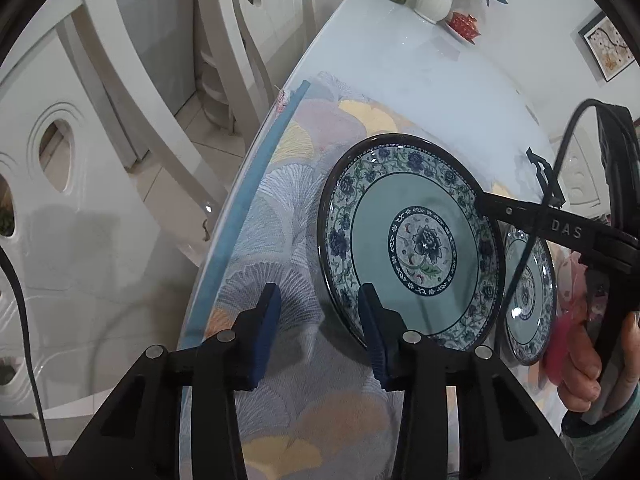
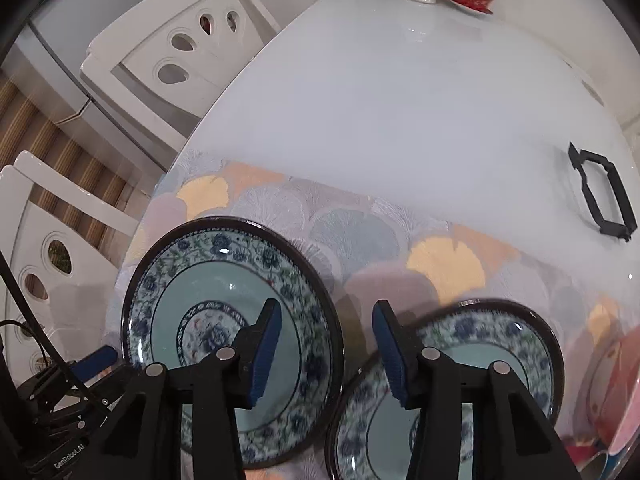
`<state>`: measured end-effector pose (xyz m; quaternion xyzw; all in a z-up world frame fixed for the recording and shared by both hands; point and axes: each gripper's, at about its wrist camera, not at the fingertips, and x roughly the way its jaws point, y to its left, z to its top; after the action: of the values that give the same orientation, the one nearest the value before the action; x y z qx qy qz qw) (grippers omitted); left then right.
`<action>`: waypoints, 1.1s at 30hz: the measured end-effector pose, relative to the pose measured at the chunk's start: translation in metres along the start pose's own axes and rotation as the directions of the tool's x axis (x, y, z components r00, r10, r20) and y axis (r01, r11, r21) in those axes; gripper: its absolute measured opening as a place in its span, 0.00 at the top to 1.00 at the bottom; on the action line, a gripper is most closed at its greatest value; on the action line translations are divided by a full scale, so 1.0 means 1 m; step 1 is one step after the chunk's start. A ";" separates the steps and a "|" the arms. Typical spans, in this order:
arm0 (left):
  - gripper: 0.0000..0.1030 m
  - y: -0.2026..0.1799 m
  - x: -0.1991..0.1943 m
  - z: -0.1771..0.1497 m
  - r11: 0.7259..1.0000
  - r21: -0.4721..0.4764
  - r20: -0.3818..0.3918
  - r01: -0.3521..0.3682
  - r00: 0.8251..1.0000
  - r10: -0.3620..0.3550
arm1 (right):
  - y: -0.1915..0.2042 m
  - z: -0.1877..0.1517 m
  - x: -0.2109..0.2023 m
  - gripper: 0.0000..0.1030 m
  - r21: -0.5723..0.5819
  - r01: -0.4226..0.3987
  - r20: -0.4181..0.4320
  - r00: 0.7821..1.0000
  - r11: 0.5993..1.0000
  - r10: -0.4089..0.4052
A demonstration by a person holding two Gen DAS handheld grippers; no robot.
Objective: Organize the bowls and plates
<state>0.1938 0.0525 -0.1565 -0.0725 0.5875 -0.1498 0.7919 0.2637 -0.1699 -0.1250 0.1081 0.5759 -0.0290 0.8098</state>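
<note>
Plates first, looks like. Two matching blue floral ones sit flat on the placemat near the front edge of the tabletop: the left plate and the right plate, just beside each other, maybe touching rims (can't tell). A pink dish peeks in at the right edge, mostly cut off.

Both tools are released and holding nothing. The right gripper hovers over the gap between the two plates, and the left gripper is low by the left plate's near rim.

My guess is the step is stacking one plate onto the other. Tip: these rims are low and glazed, so get one finger under the lip and the other on top, pinch the rim squarely, then lift level. Grab on the outer side so the neighbour doesn't get knocked.
</note>
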 end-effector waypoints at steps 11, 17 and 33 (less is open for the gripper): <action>0.65 -0.003 0.008 0.005 0.999 0.011 -0.008 0.049 0.999 -0.049 | -0.002 0.000 0.016 0.66 -0.017 -0.049 -0.027 0.998 0.999 0.048; 0.65 -0.009 0.012 0.009 0.997 0.058 -0.004 0.050 0.999 -0.050 | 0.003 0.000 0.019 0.70 -0.020 -0.077 -0.036 0.996 0.997 0.076; 0.65 -0.011 -0.010 0.008 0.997 0.058 0.034 0.056 0.998 -0.058 | 0.021 -0.013 -0.006 0.70 -0.043 -0.057 -0.018 0.998 0.997 0.056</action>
<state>0.1972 0.0446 -0.1418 -0.0693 0.5665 -0.1875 0.7995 0.2528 -0.1472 -0.1204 0.1070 0.5798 0.0072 0.8077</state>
